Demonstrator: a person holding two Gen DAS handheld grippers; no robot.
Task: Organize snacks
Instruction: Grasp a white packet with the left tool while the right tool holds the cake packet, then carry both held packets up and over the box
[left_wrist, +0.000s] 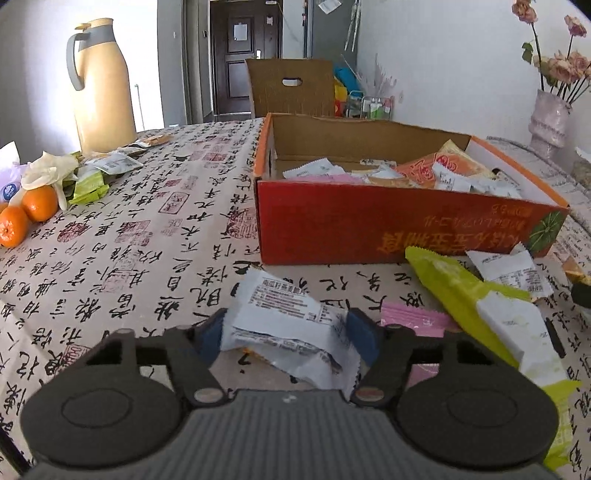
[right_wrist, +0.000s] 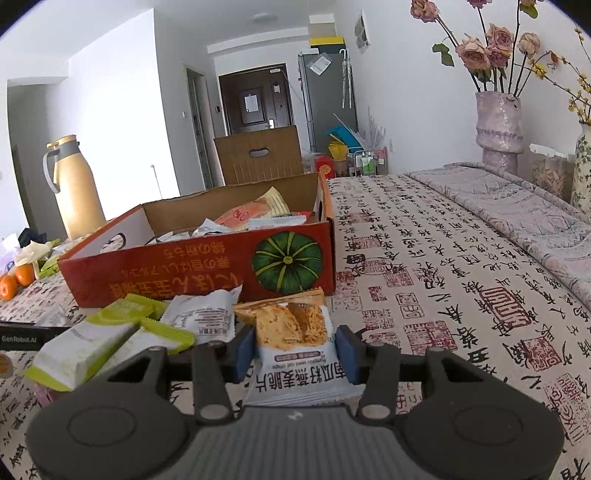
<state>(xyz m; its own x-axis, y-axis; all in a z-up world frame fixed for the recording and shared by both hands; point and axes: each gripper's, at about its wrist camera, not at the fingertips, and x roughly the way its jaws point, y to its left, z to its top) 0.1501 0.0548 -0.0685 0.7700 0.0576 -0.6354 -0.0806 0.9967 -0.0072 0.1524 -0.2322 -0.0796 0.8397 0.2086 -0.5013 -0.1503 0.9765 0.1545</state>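
Between my left gripper (left_wrist: 286, 334) pads sits a white snack packet (left_wrist: 284, 314), printed side up; both blue pads (left_wrist: 364, 334) press its edges, so I log it as grasped, low over the tablecloth (left_wrist: 140, 236). My right gripper (right_wrist: 295, 352) is likewise clamped on an oat crisp packet (right_wrist: 295, 339), white with a photo of crisps, blue pads tight on both sides.

Just right of the left gripper lie a pink packet (left_wrist: 413, 319) and two overlapping green-and-white packets (left_wrist: 491, 314), one partly covering the pink one. Another white packet (left_wrist: 511, 266) lies beyond them, close to the box front. In the right wrist view the same green packets (right_wrist: 107, 339) lie left of the gripper, a white packet (right_wrist: 207, 314) touching them.

Next out: a red cardboard box (left_wrist: 369, 225) with a green pumpkin (right_wrist: 286, 262) printed on its front wall, open-topped, already holding mixed snacks (left_wrist: 424, 171) in white, pink and orange wrappers.

Toward the table's left edge: two oranges (left_wrist: 26, 214), a pale glove (left_wrist: 48, 171), more small packets (left_wrist: 99, 173). Behind them stands a yellow thermos jug (left_wrist: 101, 85) with grey handle.

Far right, by the wall: a lilac vase (right_wrist: 498, 125) of dried roses (right_wrist: 484, 48). Beyond the table's far edge, a wooden chair back (left_wrist: 291, 86), then a dark door (left_wrist: 238, 55).
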